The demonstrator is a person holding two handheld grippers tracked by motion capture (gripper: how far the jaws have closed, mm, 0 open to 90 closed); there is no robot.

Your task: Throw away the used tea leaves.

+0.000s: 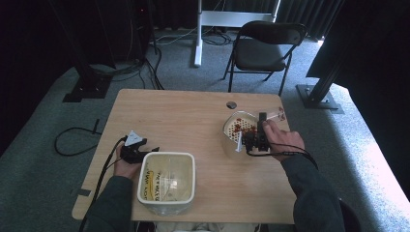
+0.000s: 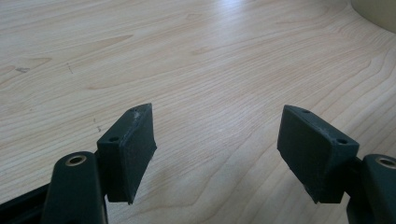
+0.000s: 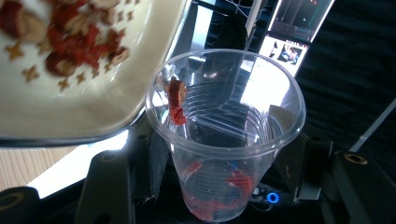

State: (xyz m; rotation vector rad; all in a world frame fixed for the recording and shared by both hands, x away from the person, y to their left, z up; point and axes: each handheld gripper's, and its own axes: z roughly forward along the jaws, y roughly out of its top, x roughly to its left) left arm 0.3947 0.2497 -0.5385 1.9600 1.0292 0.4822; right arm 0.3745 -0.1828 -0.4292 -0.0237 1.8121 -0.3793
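Left to right: the left claw [image 1: 153, 149] rests with jaws apart and empty on the tabletop [image 1: 183, 111], touching the white tub [image 1: 167, 182]. At right, the right claw [image 1: 261, 119] grips a tipped clear cup [image 3: 224, 135] over the bowl [image 1: 240, 126]; clinging pieces may spill onto the tabletop.

A clear plastic cup [image 3: 224, 135] is showing red smears, beside a cream dish [image 3: 88, 116] carrying red and tan pieces [image 3: 70, 35]; the pale woodgrain table [image 2: 187, 60] is lying beneath.
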